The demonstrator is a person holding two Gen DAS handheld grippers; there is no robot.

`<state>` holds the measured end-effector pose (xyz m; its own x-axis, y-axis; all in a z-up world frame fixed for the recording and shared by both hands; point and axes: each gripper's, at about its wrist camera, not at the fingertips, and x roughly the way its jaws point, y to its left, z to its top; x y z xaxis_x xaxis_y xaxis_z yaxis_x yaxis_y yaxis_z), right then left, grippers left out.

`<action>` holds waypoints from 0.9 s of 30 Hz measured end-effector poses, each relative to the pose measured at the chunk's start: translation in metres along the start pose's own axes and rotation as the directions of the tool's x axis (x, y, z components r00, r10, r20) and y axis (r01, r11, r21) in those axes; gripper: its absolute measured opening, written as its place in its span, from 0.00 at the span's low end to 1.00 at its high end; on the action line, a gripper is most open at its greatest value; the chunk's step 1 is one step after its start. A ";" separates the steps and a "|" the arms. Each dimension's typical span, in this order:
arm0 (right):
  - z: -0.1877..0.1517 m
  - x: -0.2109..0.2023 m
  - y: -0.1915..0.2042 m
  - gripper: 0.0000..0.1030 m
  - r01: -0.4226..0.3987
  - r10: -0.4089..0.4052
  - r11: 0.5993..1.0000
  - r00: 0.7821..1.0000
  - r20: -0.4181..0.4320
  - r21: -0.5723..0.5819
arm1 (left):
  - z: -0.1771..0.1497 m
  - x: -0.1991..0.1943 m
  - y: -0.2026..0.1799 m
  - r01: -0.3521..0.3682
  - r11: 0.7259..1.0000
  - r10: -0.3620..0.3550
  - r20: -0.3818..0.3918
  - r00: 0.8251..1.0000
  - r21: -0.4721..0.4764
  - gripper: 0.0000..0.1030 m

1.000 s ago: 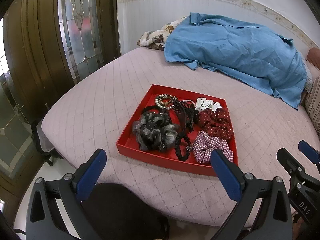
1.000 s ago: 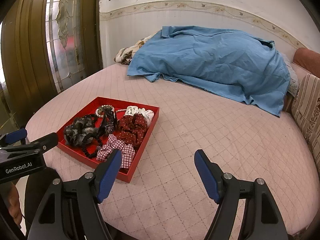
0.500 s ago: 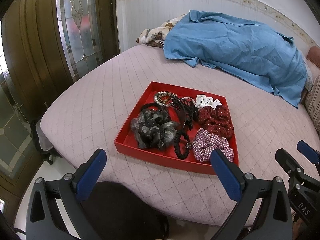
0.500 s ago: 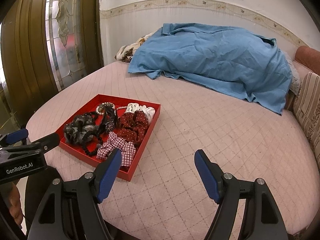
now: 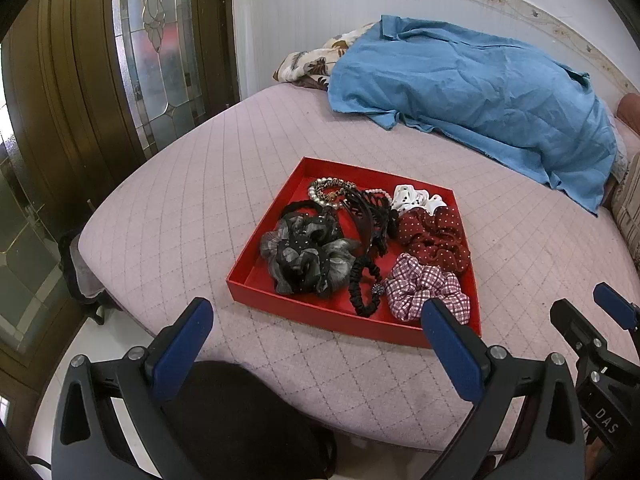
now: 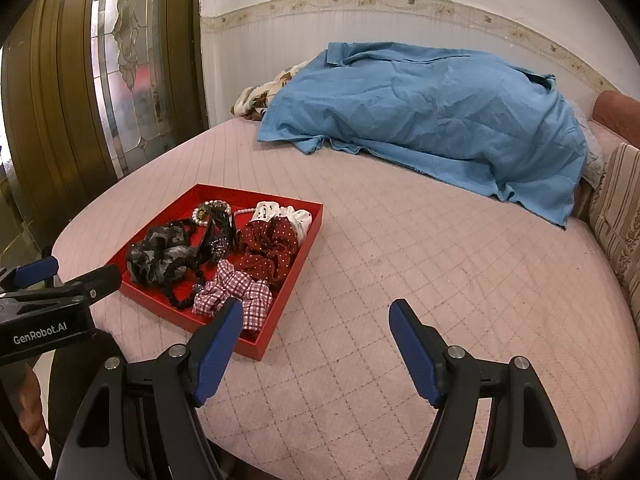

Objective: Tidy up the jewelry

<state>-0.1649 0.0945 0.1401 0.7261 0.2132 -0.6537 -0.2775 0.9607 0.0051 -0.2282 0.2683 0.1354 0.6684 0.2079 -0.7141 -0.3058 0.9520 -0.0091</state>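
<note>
The red tray (image 5: 256, 272) of scrunchies, beads and a black headband (image 5: 362, 220) sits near the foot edge of the bed (image 5: 180, 200), everything heaped together. Both the left gripper (image 5: 316, 344) and right gripper (image 6: 316, 344) hover spread wide, holding nothing. Tangled pieces may drag neighbours out; a nudge could tip the tray on that soft quilt

my left wrist view looks down across the bed's near edge at the red tray (image 5: 256, 276), fairly near. my right wrist view, further right, shares the red tray (image 6: 296, 256).
</note>
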 end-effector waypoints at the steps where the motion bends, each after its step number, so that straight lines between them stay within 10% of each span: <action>1: 0.000 0.000 0.000 0.77 -0.001 0.001 1.000 1.000 -0.001 0.000 | 0.000 0.000 0.000 0.001 1.000 -0.001 -0.001 1.000 0.000 1.00; 27: -0.006 0.009 -0.002 0.78 -0.017 0.017 1.000 1.000 -0.026 -0.004 | -0.005 0.005 -0.001 -0.006 1.000 0.006 -0.018 1.000 0.000 1.00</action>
<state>-0.1617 0.0933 0.1301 0.7048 0.2244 -0.6730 -0.2924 0.9562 0.0127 -0.2279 0.2671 0.1291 0.6545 0.2093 -0.7265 -0.3098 0.9508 -0.0051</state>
